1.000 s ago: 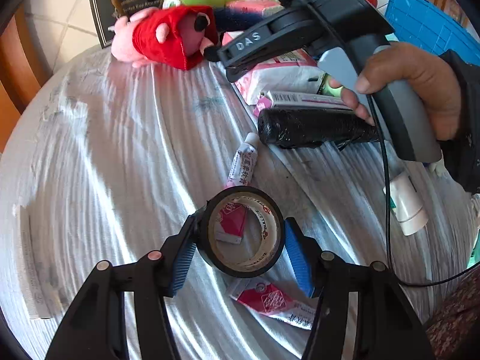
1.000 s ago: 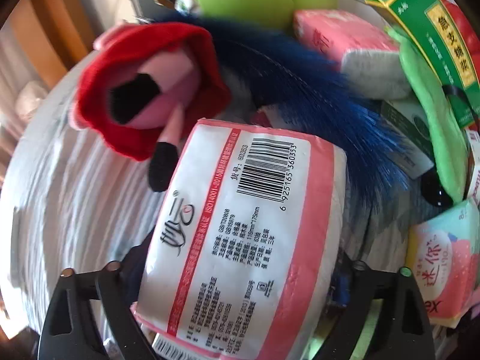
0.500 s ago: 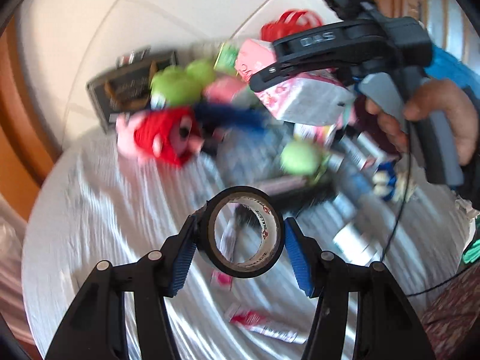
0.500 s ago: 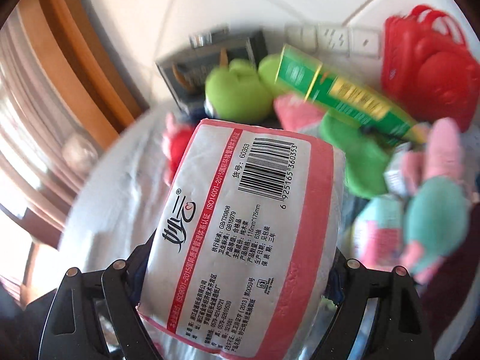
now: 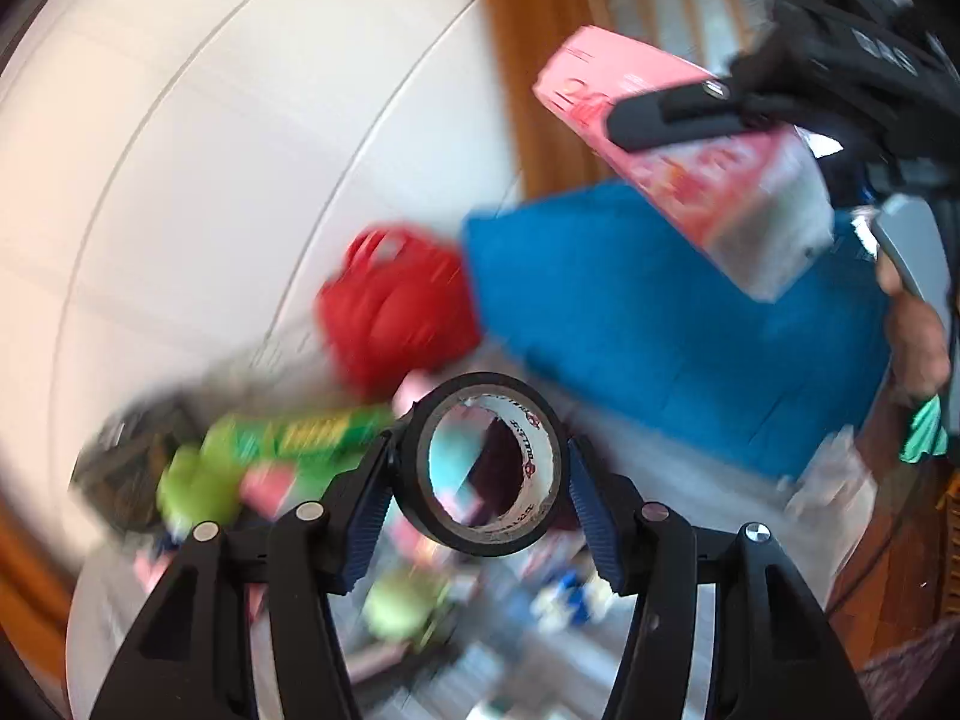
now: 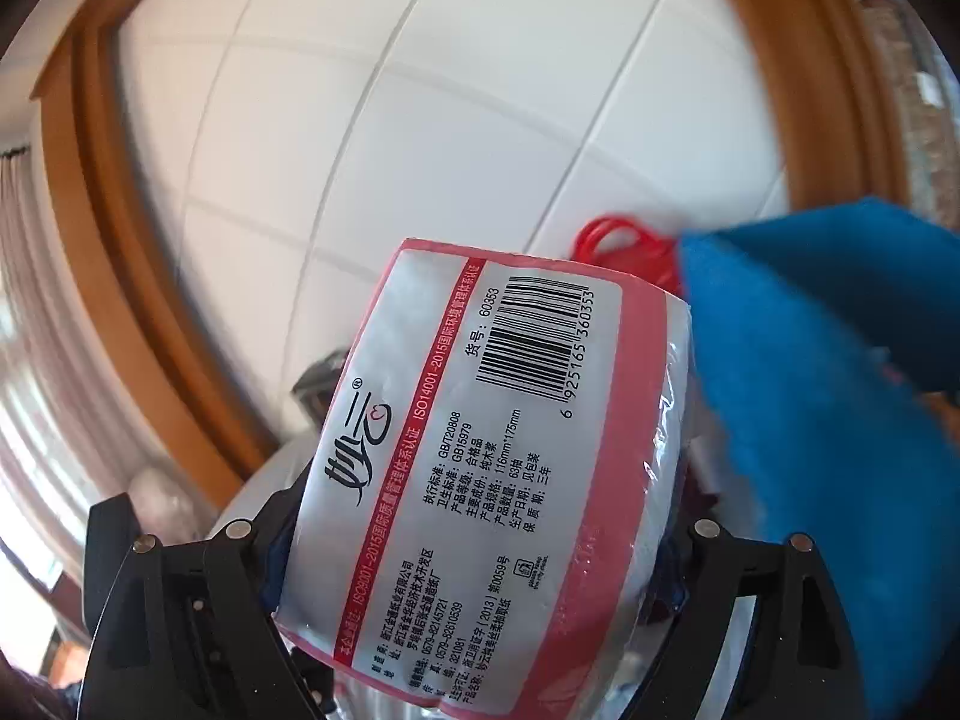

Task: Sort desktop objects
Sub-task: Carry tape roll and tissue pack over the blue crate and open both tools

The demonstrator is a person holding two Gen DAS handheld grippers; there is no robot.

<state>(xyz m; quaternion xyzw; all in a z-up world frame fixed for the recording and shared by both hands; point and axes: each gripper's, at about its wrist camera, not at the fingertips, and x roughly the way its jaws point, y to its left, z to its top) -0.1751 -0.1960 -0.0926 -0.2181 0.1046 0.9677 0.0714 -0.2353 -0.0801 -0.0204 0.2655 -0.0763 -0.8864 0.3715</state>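
Observation:
My left gripper (image 5: 480,468) is shut on a black roll of tape (image 5: 438,516), held upright in the air above the table. My right gripper (image 6: 474,534) is shut on a pink and white pack of tissues (image 6: 480,480), raised high; the pack also shows in the left wrist view (image 5: 690,162) at the upper right, between the right gripper's black fingers (image 5: 672,111). A blue basket (image 5: 660,324) stands behind and below the pack, and in the right wrist view (image 6: 828,372) it lies just right of the pack.
A red basket (image 5: 390,306) stands left of the blue one against the white tiled wall (image 6: 420,120). Blurred green plush toys (image 5: 198,480), a green box (image 5: 312,432) and small packs lie on the table below. A wooden frame (image 5: 528,60) rises behind.
Both grippers have risen and swung right with their loads. The views have shifted from the table and toys to the wall and the red and blue baskets.

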